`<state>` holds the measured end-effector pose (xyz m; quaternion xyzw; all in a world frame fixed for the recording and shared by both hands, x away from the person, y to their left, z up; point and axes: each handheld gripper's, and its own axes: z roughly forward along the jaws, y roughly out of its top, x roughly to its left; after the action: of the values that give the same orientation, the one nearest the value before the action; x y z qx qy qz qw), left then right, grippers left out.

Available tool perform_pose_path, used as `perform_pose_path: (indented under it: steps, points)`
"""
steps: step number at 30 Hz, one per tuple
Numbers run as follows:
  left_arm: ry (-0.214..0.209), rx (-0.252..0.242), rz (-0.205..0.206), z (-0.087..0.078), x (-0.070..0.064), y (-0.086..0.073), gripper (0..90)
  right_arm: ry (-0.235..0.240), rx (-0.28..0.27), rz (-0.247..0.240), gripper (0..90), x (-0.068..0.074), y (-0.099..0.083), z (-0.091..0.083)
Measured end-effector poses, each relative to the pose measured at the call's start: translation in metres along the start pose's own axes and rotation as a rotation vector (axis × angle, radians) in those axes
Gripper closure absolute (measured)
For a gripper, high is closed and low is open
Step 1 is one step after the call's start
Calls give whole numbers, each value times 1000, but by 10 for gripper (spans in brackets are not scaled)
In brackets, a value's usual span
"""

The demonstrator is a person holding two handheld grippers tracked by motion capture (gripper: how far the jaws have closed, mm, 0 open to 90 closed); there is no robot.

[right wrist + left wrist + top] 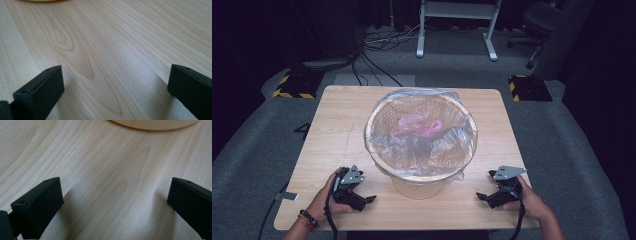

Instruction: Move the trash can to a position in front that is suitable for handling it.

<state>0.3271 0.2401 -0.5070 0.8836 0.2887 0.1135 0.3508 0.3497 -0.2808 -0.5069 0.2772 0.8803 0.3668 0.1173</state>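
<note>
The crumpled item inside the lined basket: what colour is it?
Pink; the crumpled item shows best in the high view, lying inside the basket under its clear liner.

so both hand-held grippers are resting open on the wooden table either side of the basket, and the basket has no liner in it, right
Not quite. The tan plastic lattice basket does have a liner: a clear plastic bag folded over its rim, seen in the high view. The rest holds: left hand-held gripper and right hand-held gripper sit open on the light wooden table.

A fixed high camera looks forward and down over the whole wooden table [337,130], while each gripper camera skims close above its grain, both facing inward toward the basket [419,137], whose pale base edges their top frames.
</note>
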Motion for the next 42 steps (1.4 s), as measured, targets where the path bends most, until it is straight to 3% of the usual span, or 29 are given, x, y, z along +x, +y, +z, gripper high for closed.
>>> perform_pose_path:
  steps: [5, 8, 10, 12, 16, 17, 19, 23, 27, 33, 37, 42]
  points:
    - [-16, -3, 27, 5, 2, 5, 5, 9, -6, -28, 40, 1, 3, 2]
    - [-46, 0, 50, 7, 3, 8, 5, 8, -44, -27, 207, 4, 6, 2]
    - [-66, 3, 69, 9, 2, 10, 1, 12, -63, -20, 146, 6, 10, 5]
    - [-76, 1, 84, 13, -2, 14, 1, 9, -81, -20, 168, 9, 16, 8]
    - [-73, 2, 85, 19, -12, 21, 4, 2, -89, -50, 164, 14, 27, 14]
    - [-80, 2, 89, 23, -20, 25, 4, 6, -90, -80, 168, 17, 36, 18]
    - [-72, 1, 87, 24, -24, 26, 4, 16, -90, -109, 170, 19, 44, 23]
    - [-58, 2, 75, 30, -35, 33, 5, 86, -121, -151, 175, 23, 56, 33]
    - [-67, 4, 84, 34, -35, 37, 5, 106, -133, -194, 180, 29, 65, 41]
    - [-61, -7, 114, 39, -33, 43, 5, 180, -199, -229, 172, 40, 71, 47]
    - [-57, -9, 105, 41, -31, 45, 5, 188, -212, -235, 162, 45, 73, 49]
    - [-47, -24, 103, 44, -28, 49, 48, 179, -217, -208, 159, 48, 73, 50]
